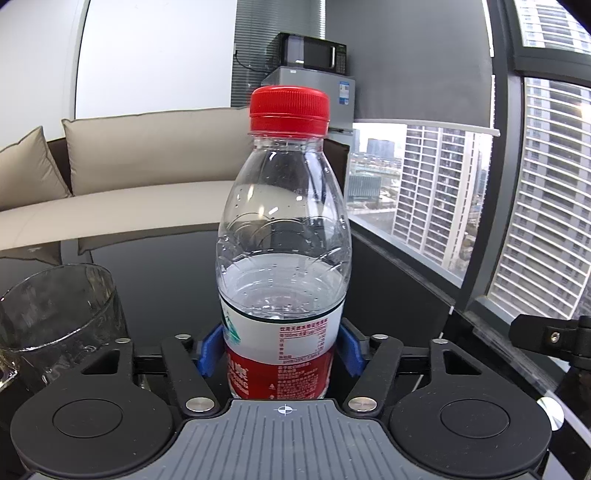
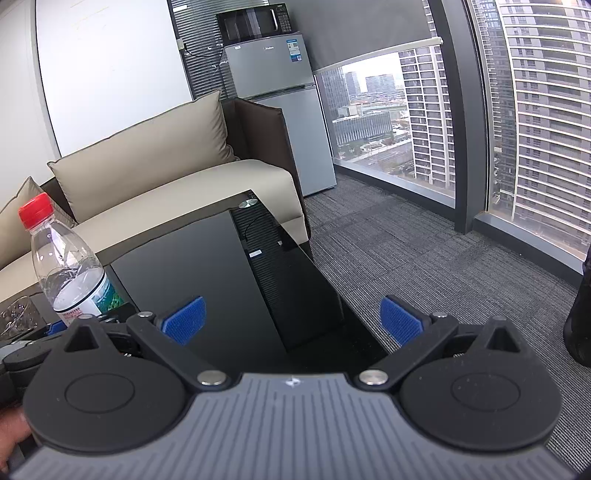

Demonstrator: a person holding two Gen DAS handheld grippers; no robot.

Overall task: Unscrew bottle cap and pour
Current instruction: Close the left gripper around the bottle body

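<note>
There is one bottle (image 1: 282, 236) on the black glass table (image 2: 207, 258), and it stands upright with its one red cap (image 1: 289, 109) screwed on. The bottle is clear plastic, with water in it up to about the top edge of the label, and the label is white and green above and red below. The left gripper (image 1: 281, 350) is clenched on the lower part of the bottle: its two blue pads (image 1: 209, 350) press on the label from both sides, one at the left and one at the right. In the right wrist view the same bottle is seen at the far left, standing on the table with the left gripper around its base. One drinking glass (image 1: 61, 317) stands on the table just beside the bottle, to its left in the left wrist view; whether it holds anything I cannot tell. The right gripper (image 2: 293, 319) has its two fingers spread wide, and between its two blue pads (image 2: 184, 319) there is only the dark table top and the grey carpet (image 2: 424, 258) below. It is well apart from the bottle, to the right of it. Behind the table there is one beige sofa (image 2: 177, 184) with two cushions visible, one small grey fridge (image 2: 280, 110), and one black microwave (image 2: 253, 22) on top of the fridge.
</note>
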